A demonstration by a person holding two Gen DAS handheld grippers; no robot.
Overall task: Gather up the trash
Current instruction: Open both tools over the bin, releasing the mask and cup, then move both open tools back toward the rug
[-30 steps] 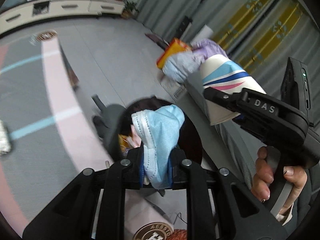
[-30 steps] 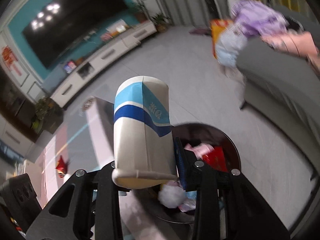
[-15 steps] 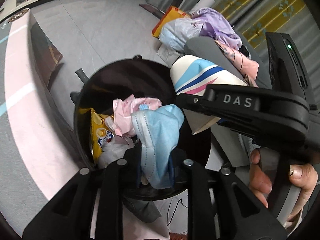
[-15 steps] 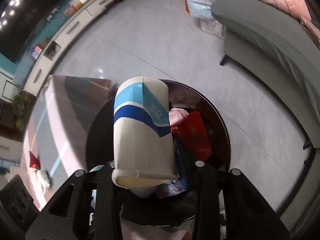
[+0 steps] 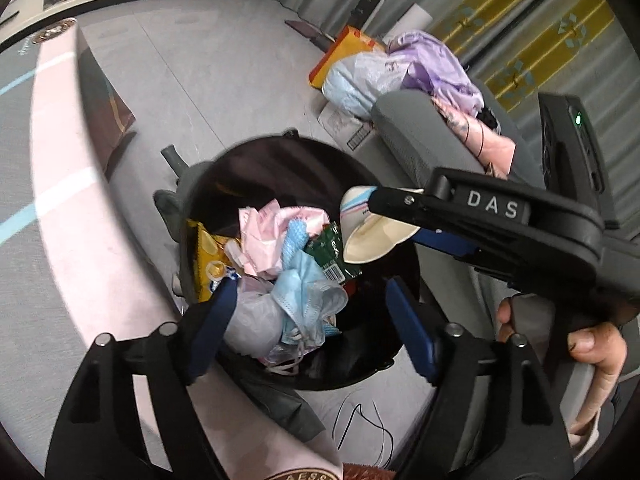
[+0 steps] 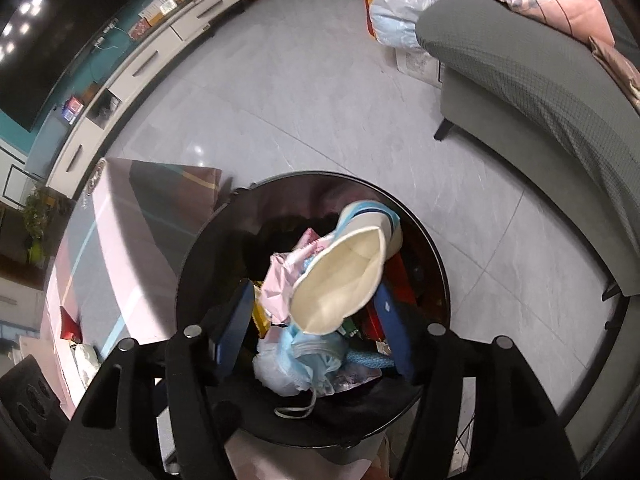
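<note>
A round black bin [image 5: 256, 152] [image 6: 438, 264] sits below both grippers, full of wrappers and tissue. My left gripper [image 5: 316, 314] hangs over it, its jaws opening, with nothing pressed between the blue pads. The blue face mask [image 5: 306, 294] [image 6: 306, 360] lies loose on the trash under it. My right gripper [image 6: 314, 320] points down into the bin, and its jaws are opening too. The squashed paper cup [image 6: 340, 280] [image 5: 370, 238] tilts mouth-up between its pads, clear of the left pad and slipping down. A hand [image 5: 596, 344] holds the right gripper's handle.
A grey sofa [image 6: 540, 100] [image 5: 420, 136] with heaped clothes [image 5: 436, 64] curves along the right of the bin. Bags [image 5: 360, 76] lie on the floor beyond. A pink-topped surface [image 5: 60, 200] is on the left, a white TV cabinet [image 6: 140, 60] far off, and a thin cord [image 5: 360, 420] near the bin.
Both grippers came down over the bin. The left jaws spread and the mask dropped onto the trash. The right jaws spread and the cup tipped out of their grip.
</note>
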